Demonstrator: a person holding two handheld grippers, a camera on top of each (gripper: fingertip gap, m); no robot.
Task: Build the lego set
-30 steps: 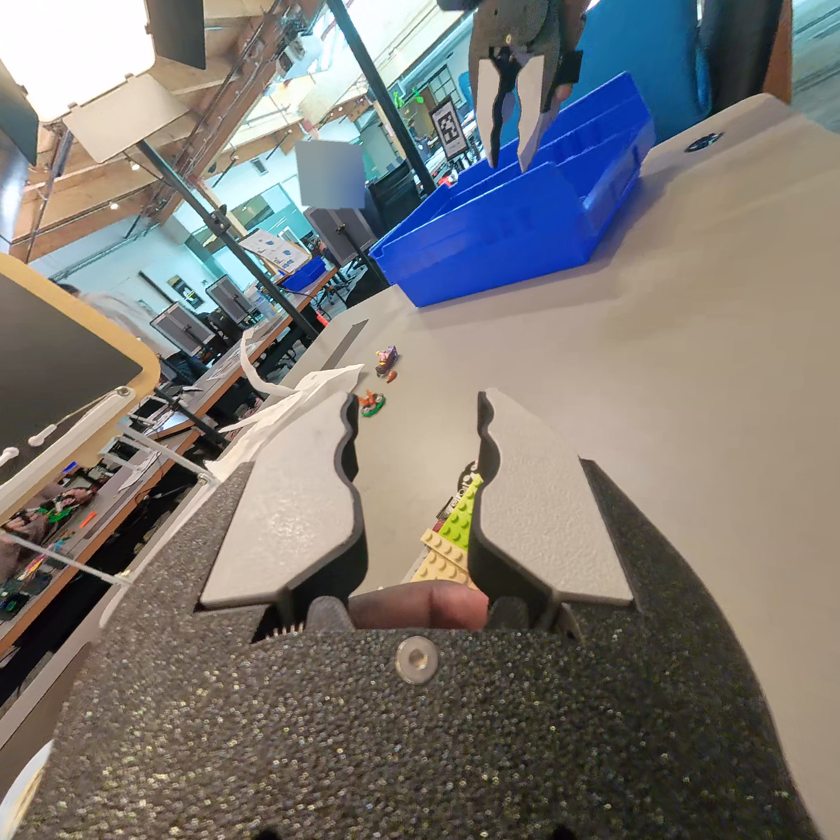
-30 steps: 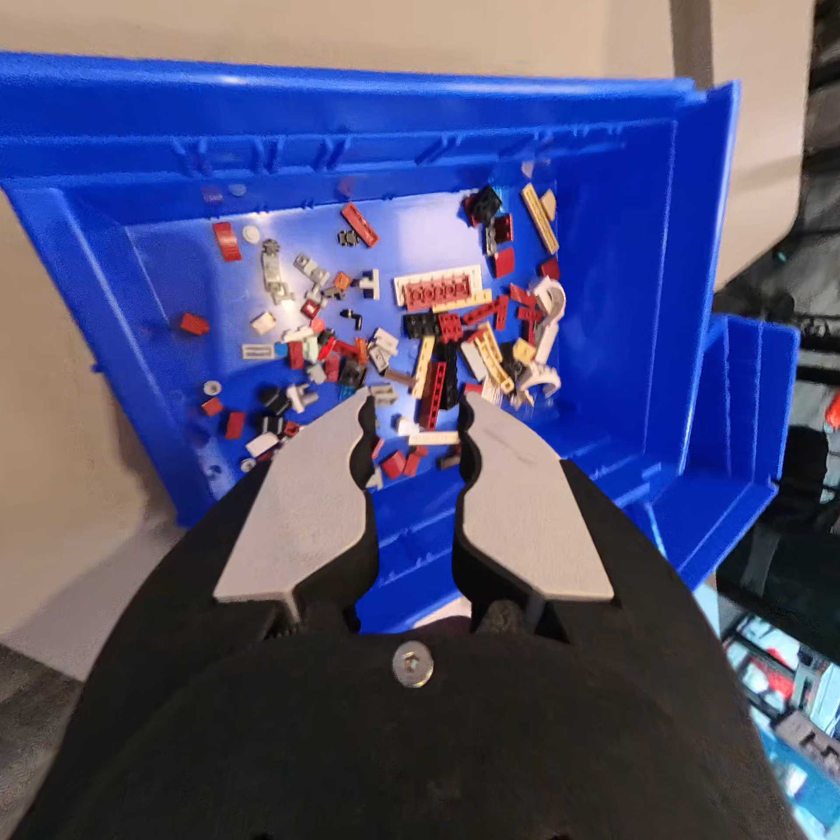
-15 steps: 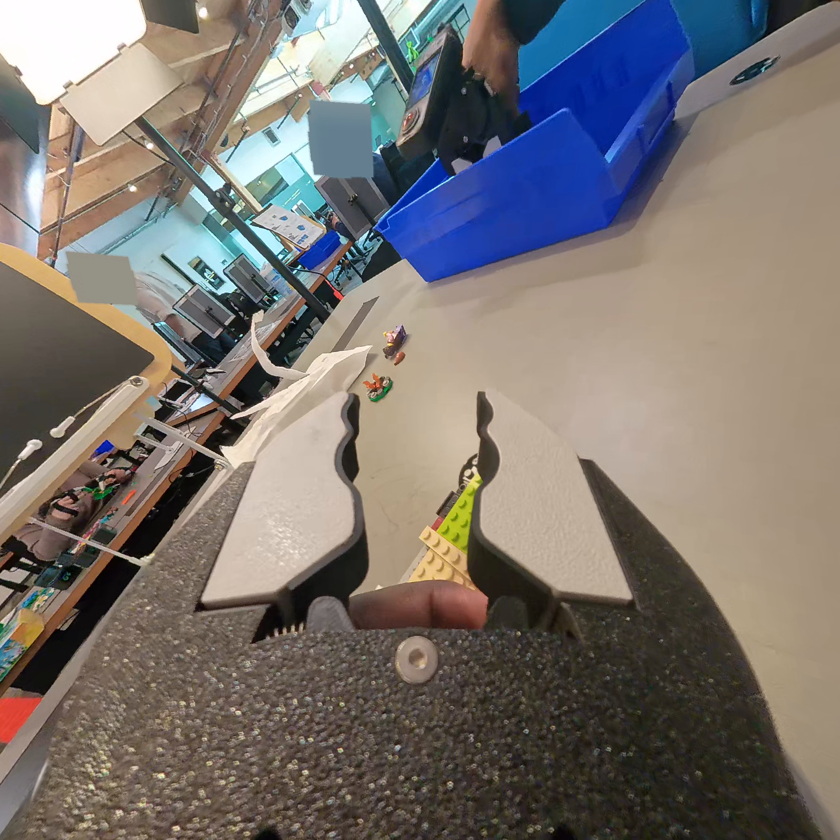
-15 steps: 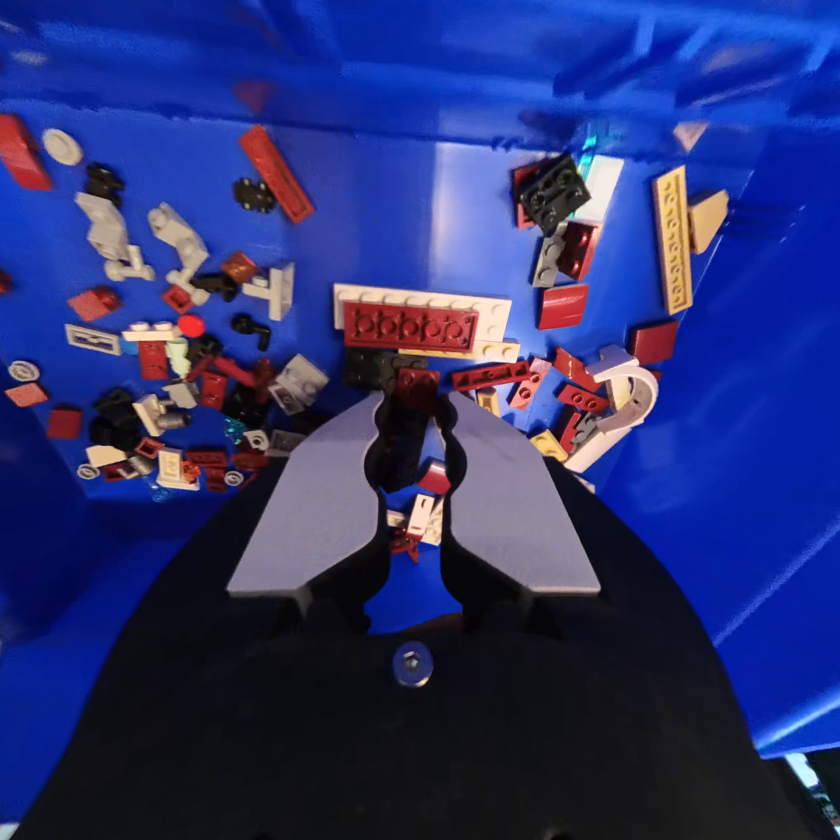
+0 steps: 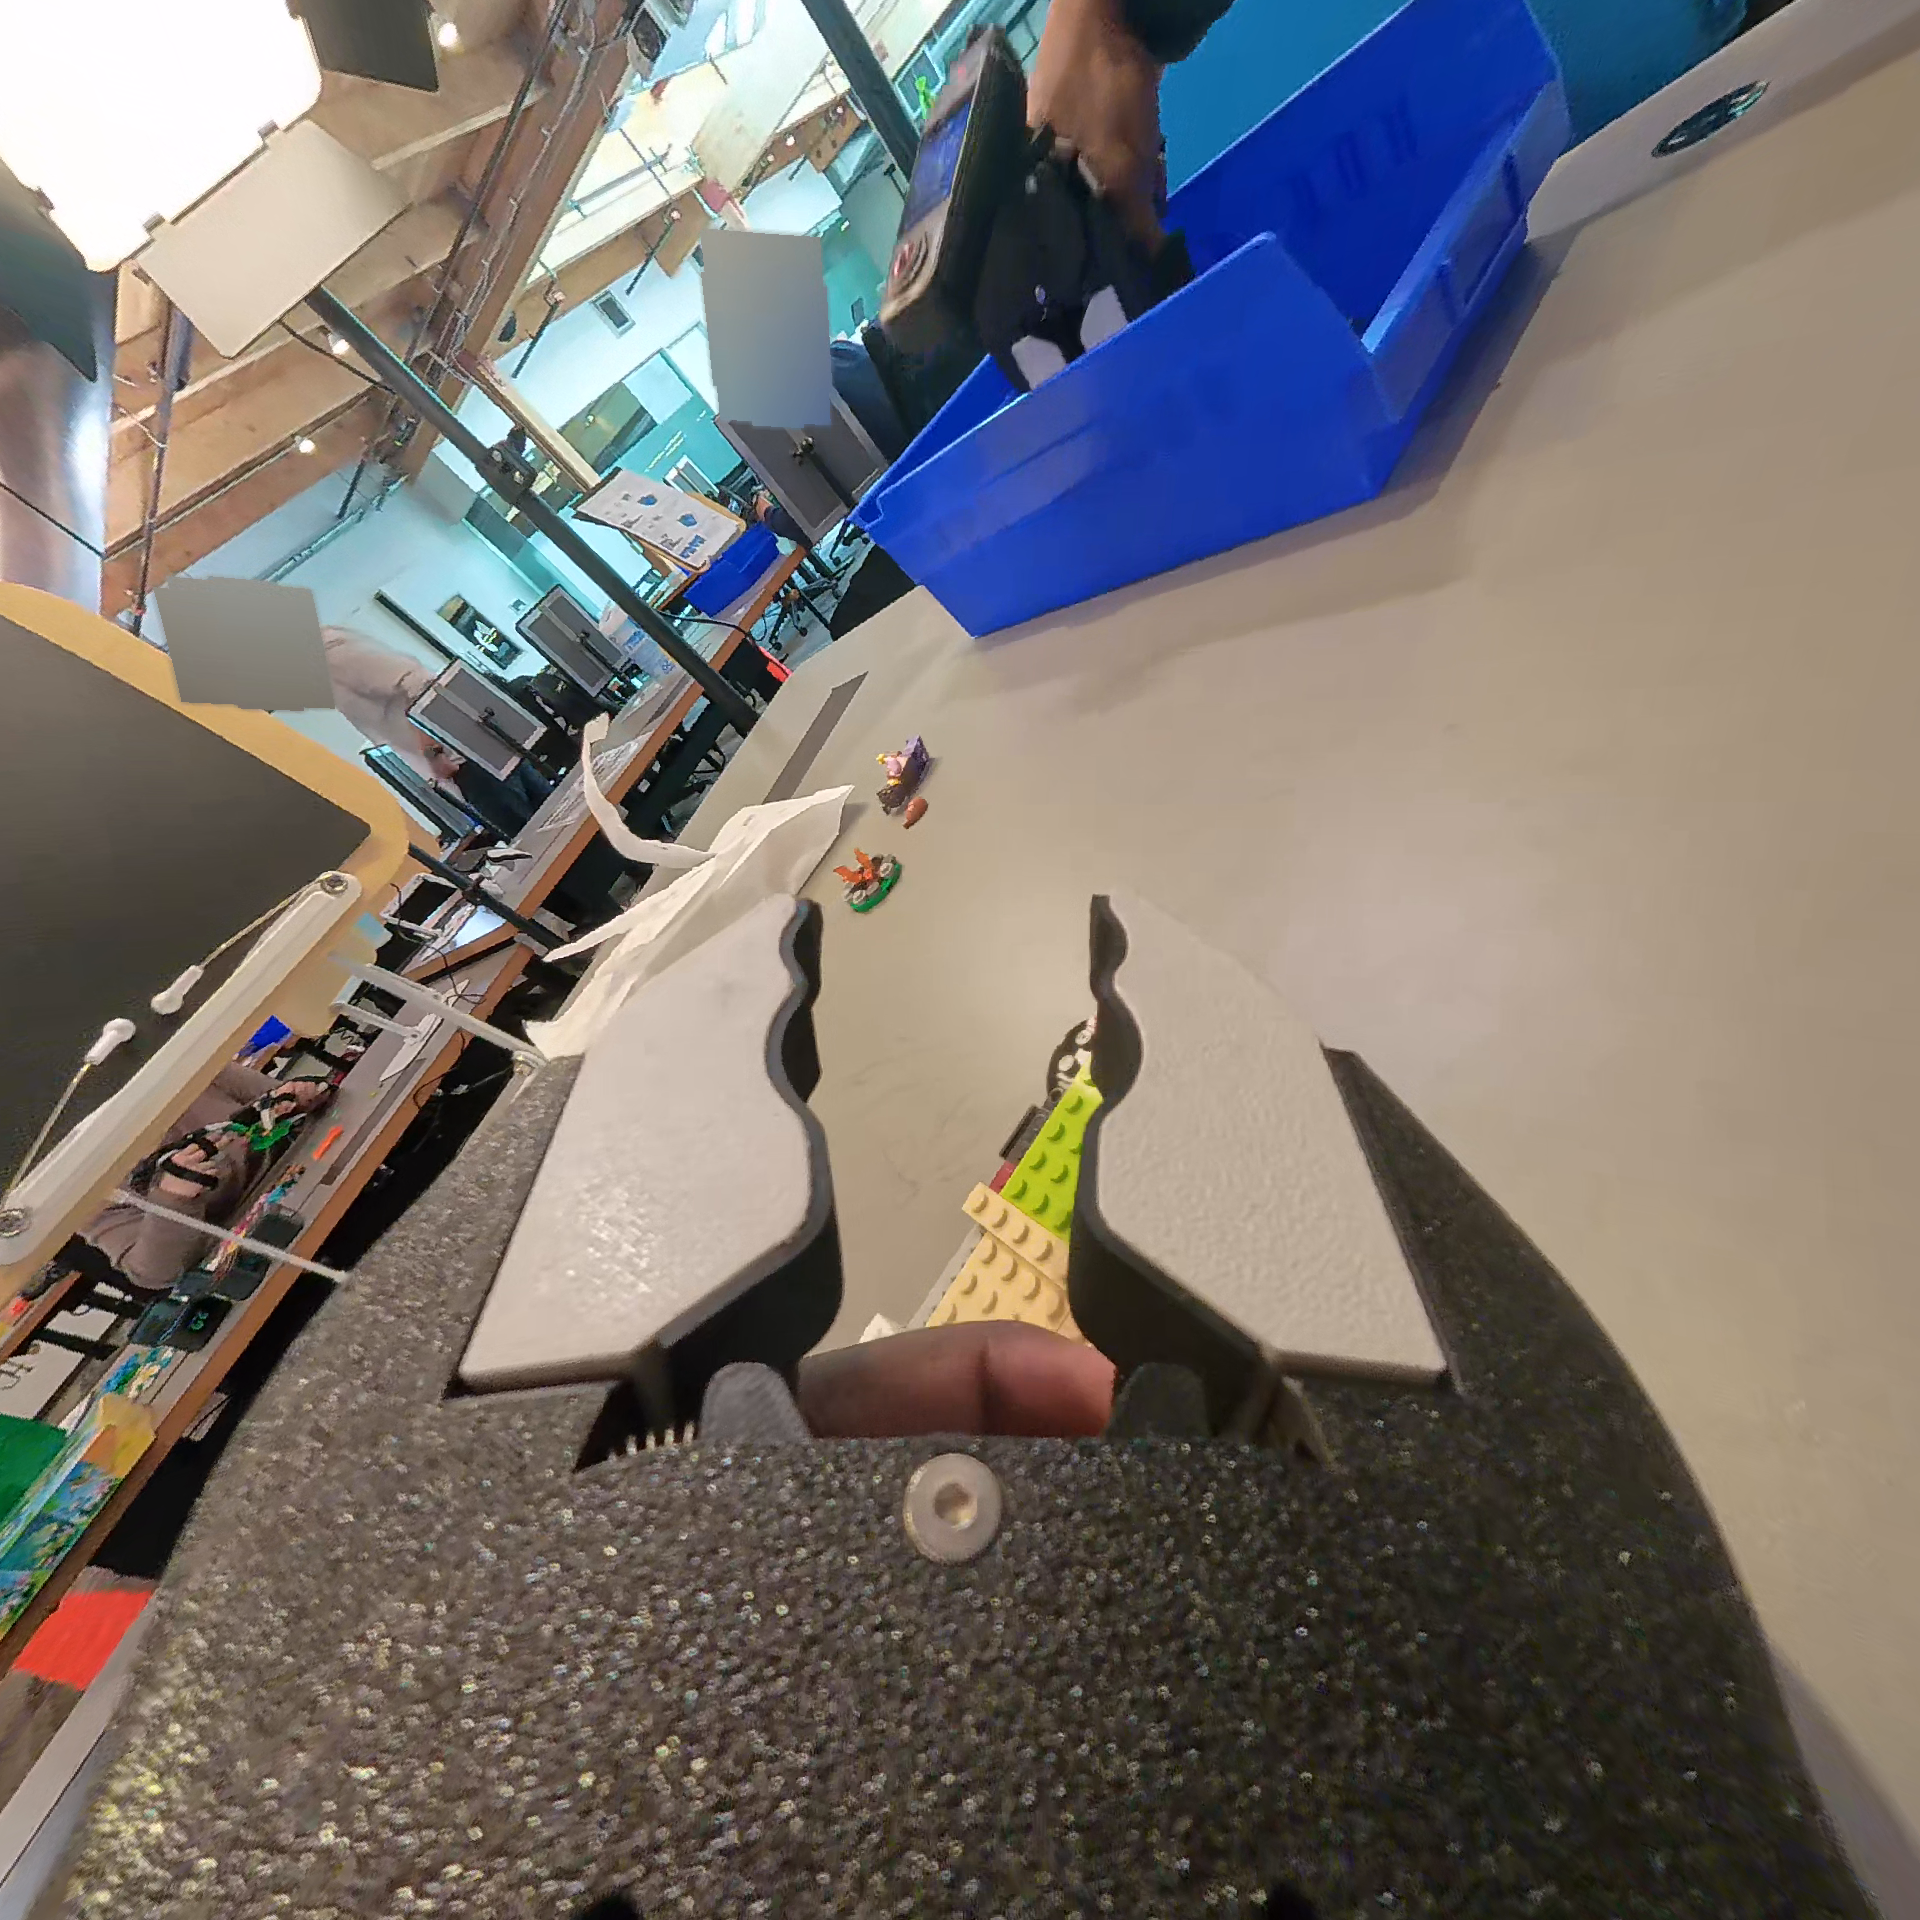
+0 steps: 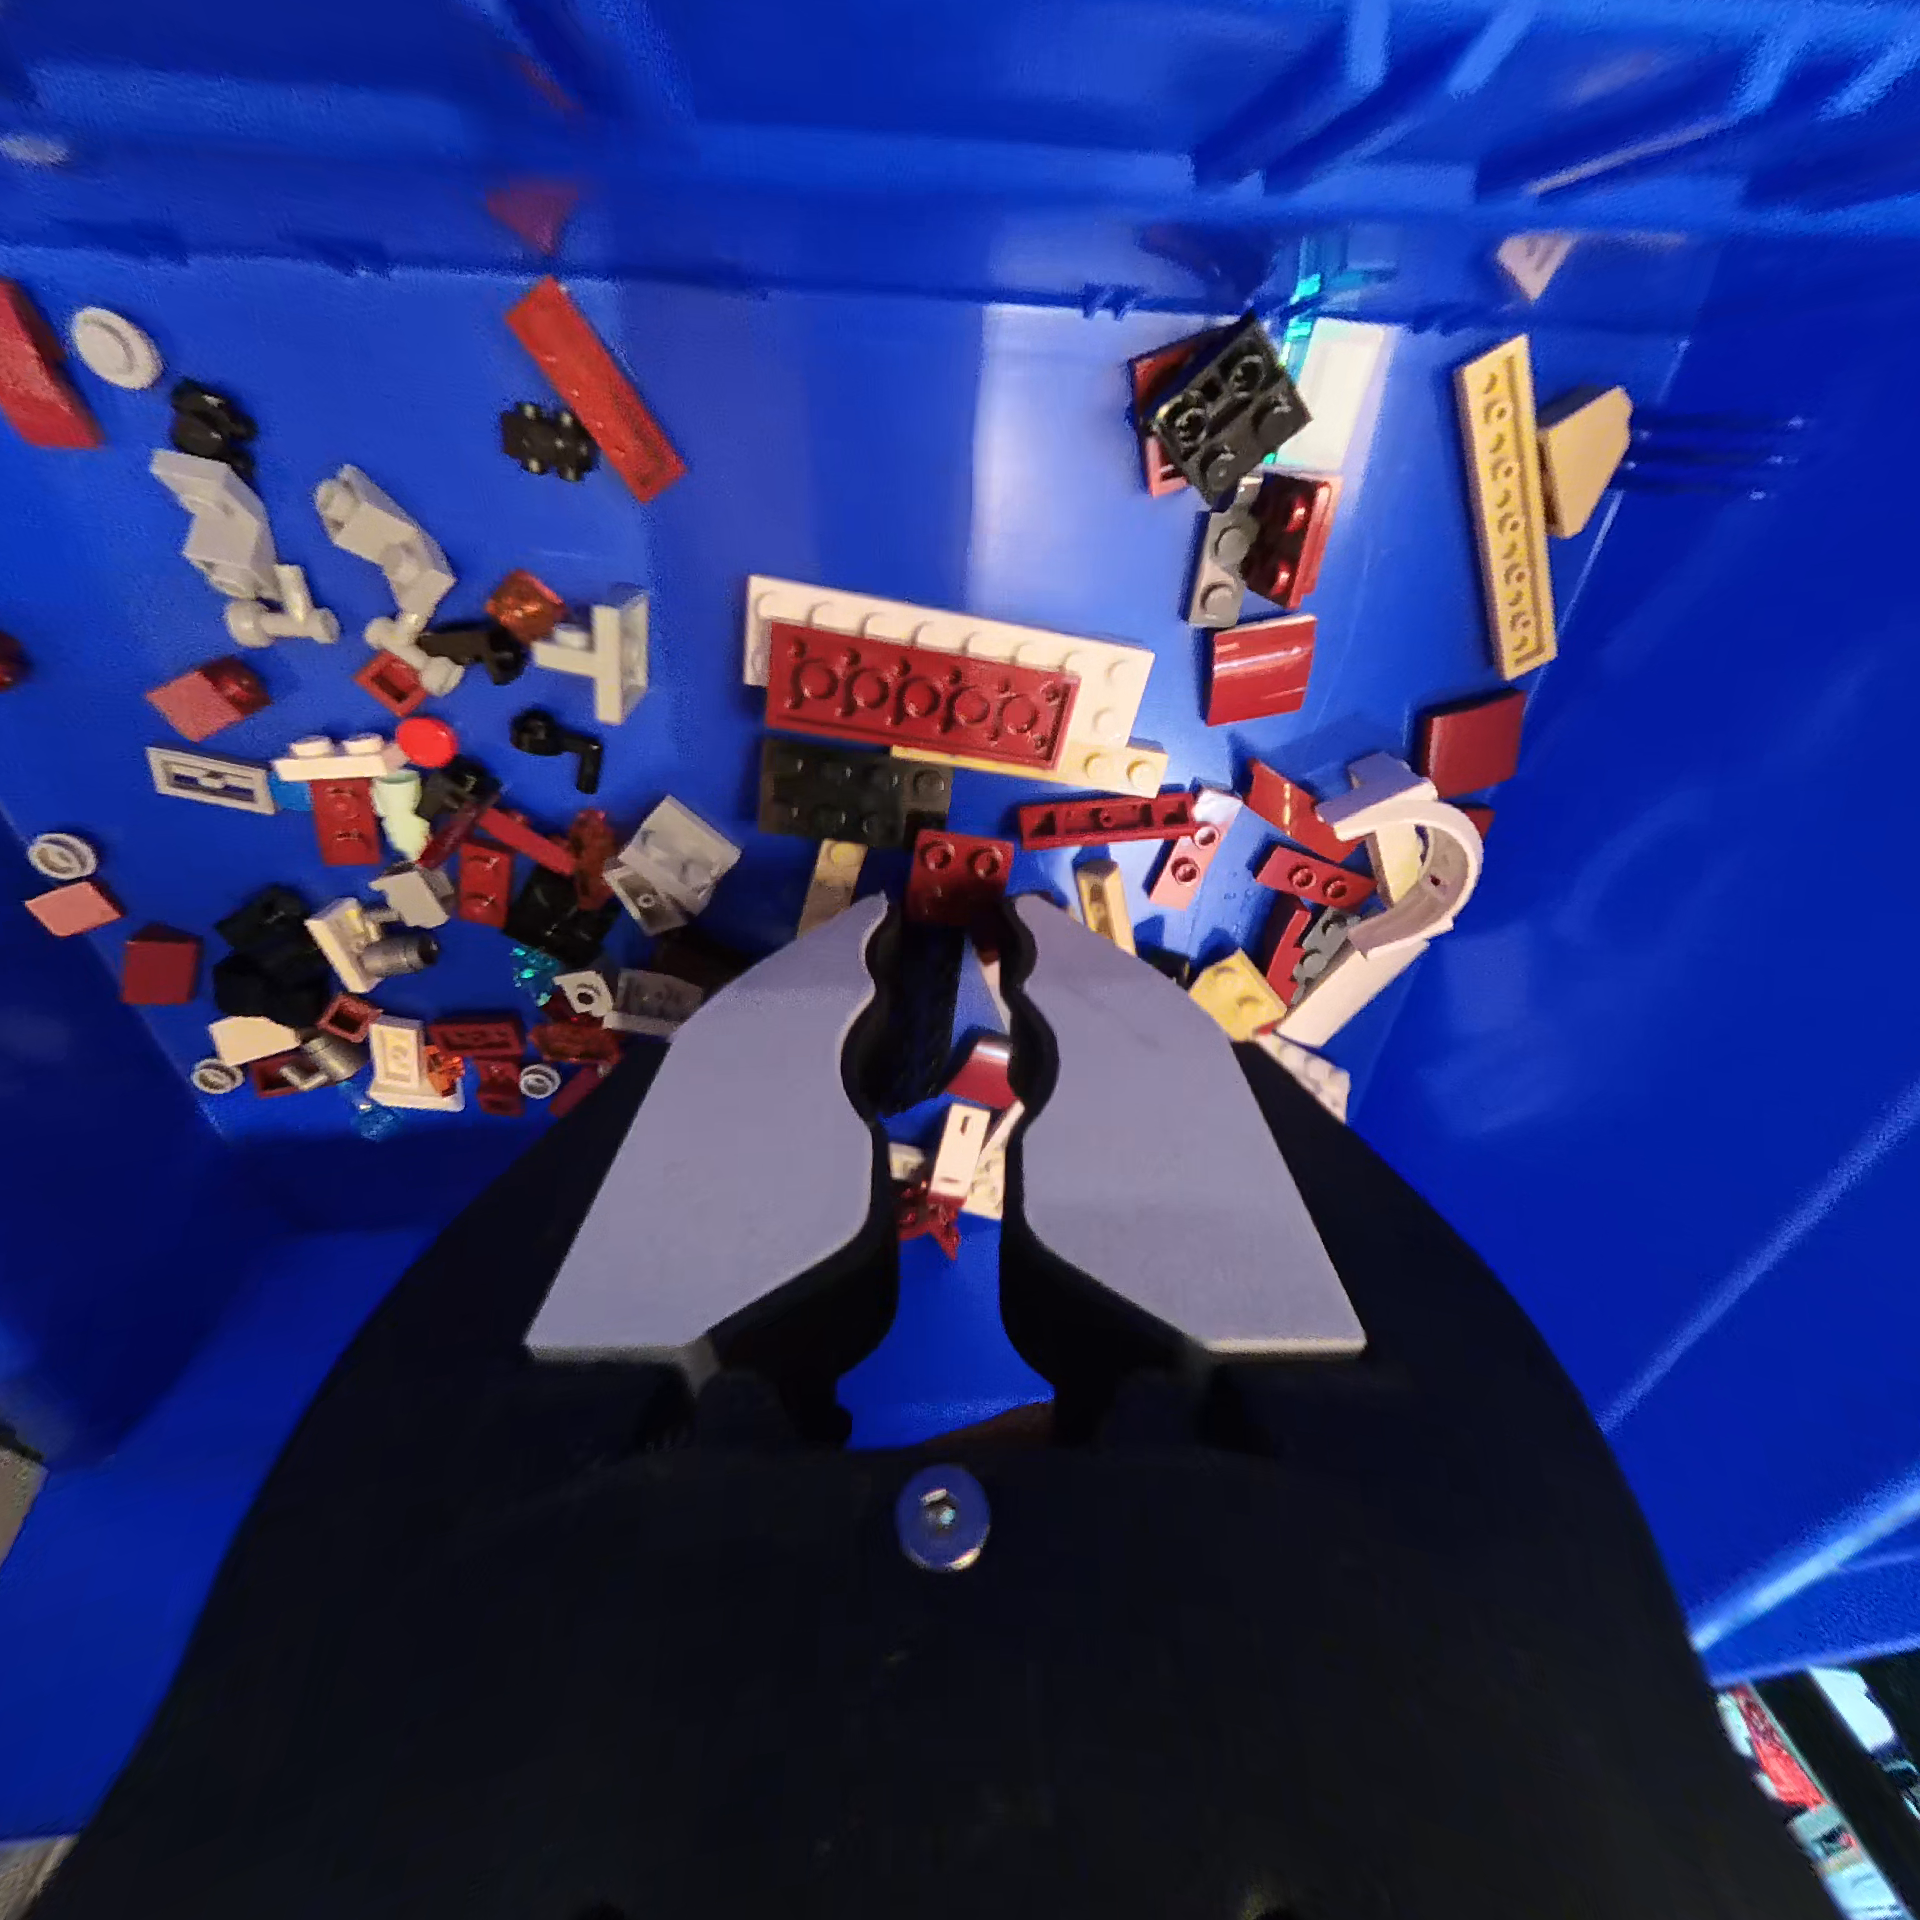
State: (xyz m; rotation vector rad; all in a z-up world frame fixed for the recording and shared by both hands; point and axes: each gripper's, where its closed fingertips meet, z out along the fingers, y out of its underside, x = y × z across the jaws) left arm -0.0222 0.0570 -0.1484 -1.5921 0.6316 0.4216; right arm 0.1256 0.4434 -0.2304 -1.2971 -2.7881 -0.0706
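Grey fingers of the right gripper [image 6: 948, 914] reach down into a deep blue plastic bin [image 6: 1714, 935] whose floor is strewn with small toy bricks in dark red, black, white, grey and tan. Its jaws are drawn close together, and a small dark red studded plate [image 6: 956, 868] sits right at the tips over a black brick [image 6: 914, 997] that fills the gap between the fingers — the pads seem to be pinching one of them, though blur leaves it unclear which, or whether they press at all. Just beyond lie a long dark red plate on a white one [image 6: 920, 701] and a black studded plate [image 6: 847, 795]. The left gripper [image 5: 951, 920] hovers low over a grey tabletop [image 5: 1507, 831], well apart from the bin [image 5: 1195, 468], with its jaws spread wide and nothing between them. Beneath its right finger lies a flat build of lime-green and tan studded plates [image 5: 1039, 1216]. Ahead of it stand two small toy figures — an orange one on a green base [image 5: 868, 883] and a purple one [image 5: 904, 769] — beside some crumpled white paper [image 5: 727, 873].
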